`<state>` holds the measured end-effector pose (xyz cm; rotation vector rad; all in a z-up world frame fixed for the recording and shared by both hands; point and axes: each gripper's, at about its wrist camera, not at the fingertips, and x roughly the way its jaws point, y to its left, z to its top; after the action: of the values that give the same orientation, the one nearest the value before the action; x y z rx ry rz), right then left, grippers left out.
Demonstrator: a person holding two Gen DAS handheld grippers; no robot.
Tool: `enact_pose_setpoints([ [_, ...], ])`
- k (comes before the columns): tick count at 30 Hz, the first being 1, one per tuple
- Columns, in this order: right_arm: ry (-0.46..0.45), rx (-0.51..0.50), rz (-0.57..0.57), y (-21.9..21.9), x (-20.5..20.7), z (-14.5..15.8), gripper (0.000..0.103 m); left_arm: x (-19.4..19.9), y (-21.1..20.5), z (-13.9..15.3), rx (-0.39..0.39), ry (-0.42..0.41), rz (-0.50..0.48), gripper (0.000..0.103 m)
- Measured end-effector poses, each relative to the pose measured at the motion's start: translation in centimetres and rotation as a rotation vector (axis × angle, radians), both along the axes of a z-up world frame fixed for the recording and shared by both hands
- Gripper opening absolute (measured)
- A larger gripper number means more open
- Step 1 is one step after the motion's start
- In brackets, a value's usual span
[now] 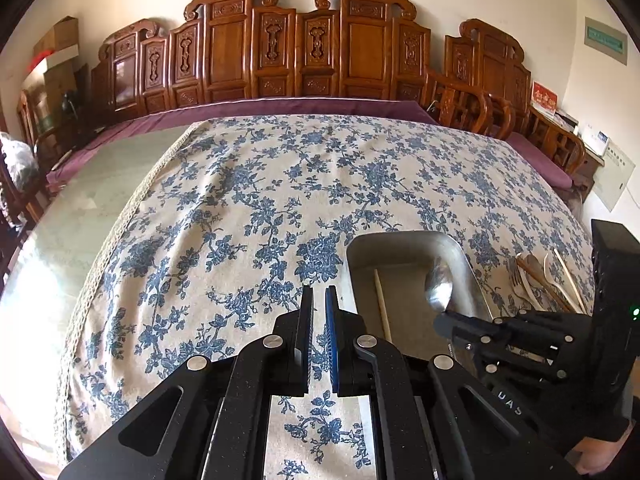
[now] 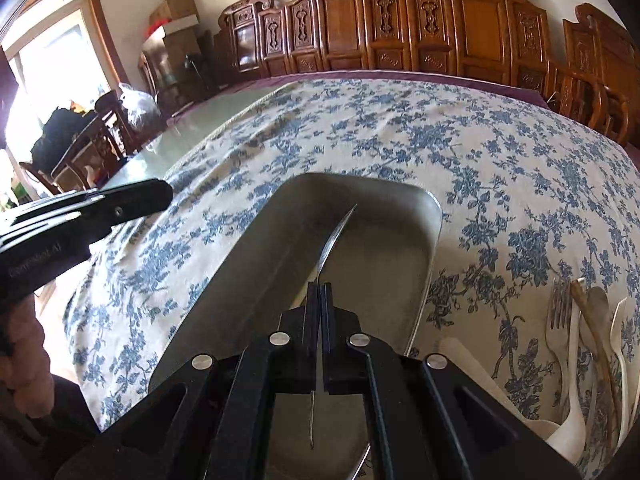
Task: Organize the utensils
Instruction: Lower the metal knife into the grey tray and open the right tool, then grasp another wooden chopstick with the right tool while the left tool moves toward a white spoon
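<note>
A metal tray (image 1: 460, 248) lies on the floral tablecloth; it also shows in the right wrist view (image 2: 432, 216). My right gripper (image 2: 319, 286) is shut on a metal spoon (image 2: 334, 240) and holds it over the tray, seen edge-on. In the left wrist view the spoon's bowl (image 1: 439, 288) sticks up from the right gripper (image 1: 444, 316). A pale wooden stick (image 1: 382, 304) lies in the tray. My left gripper (image 1: 319, 292) is shut and empty over the cloth, left of the tray.
A pile of utensils (image 2: 588, 344), with a metal fork, wooden and white pieces, lies right of the tray; it also shows in the left wrist view (image 1: 544, 280). Carved wooden chairs (image 1: 304, 44) line the far side. Bare glass tabletop (image 1: 80, 200) lies left of the cloth.
</note>
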<state>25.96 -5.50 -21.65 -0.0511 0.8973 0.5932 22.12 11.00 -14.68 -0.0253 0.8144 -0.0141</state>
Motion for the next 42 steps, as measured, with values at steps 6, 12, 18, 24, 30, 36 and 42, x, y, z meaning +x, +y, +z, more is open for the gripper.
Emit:
enact_pose_setpoints([
  [6,-0.008,-0.005,-0.002,-0.4,-0.2,0.2,0.005,0.0,-0.4,-0.1,-0.001,0.004,-0.008,0.005],
  [12,-0.069,0.017,-0.022,-3.6,-1.4,3.1,0.005,-0.1,-1.8,0.0,-0.015,0.005,-0.033,0.005],
  [18,-0.126,-0.020,-0.095,-9.8,-2.6,5.4,0.005,-0.5,-4.7,0.4,-0.028,-0.006,-0.088,0.013],
  [24,-0.129,-0.123,-0.187,-16.2,-2.9,4.6,0.005,-1.2,-8.2,0.4,-0.036,-0.005,-0.157,0.014],
  [30,-0.128,-0.149,-0.296,-21.6,-3.1,3.8,0.015,-2.2,-11.3,-0.1,-0.016,0.002,-0.217,0.015],
  [36,-0.091,-0.189,-0.401,-26.6,-2.3,1.2,0.018,-2.8,-12.9,-0.2,-0.007,-0.003,-0.248,0.018],
  [42,-0.031,-0.206,-0.428,-28.8,-1.4,-1.3,0.018,-3.0,-13.8,-0.5,-0.015,0.005,-0.253,0.019],
])
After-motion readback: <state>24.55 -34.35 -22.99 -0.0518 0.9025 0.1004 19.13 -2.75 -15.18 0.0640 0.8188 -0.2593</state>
